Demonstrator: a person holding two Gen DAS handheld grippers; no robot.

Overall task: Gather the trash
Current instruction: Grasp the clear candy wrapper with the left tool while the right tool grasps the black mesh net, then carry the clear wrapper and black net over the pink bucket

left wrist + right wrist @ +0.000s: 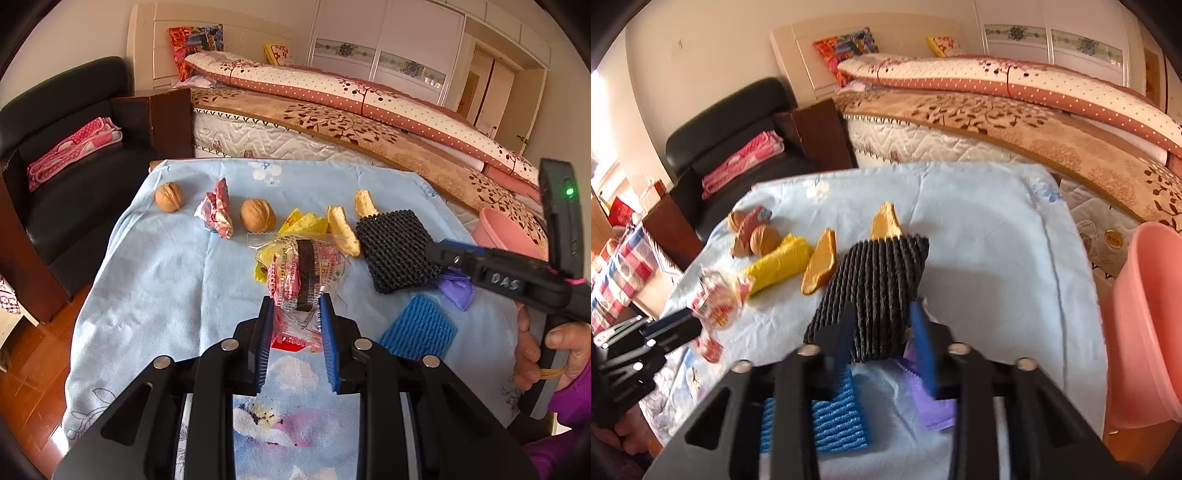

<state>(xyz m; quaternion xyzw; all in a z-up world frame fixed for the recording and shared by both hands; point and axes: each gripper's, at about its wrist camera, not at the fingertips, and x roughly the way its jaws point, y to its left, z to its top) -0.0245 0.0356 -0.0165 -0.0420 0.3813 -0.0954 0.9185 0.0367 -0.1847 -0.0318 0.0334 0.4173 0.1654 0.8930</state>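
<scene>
Gripping the crinkly snack wrapper (306,280), your left gripper (295,328) has its jaws closed on its near end above the blue cloth (147,258); it's light, slippery film, so pinch bunched folds. Your right gripper (882,332) straddles the soft black foam net (875,284), whether clamped I cannot tell. The pink bin (1145,332) at right shows nothing inside.

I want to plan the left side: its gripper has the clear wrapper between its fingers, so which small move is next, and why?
Probably close the left gripper fully on the clear wrapper, then lift. The wrapper sits between the blue pads but still rests on the cloth, and the pink bin stands far right.
</scene>
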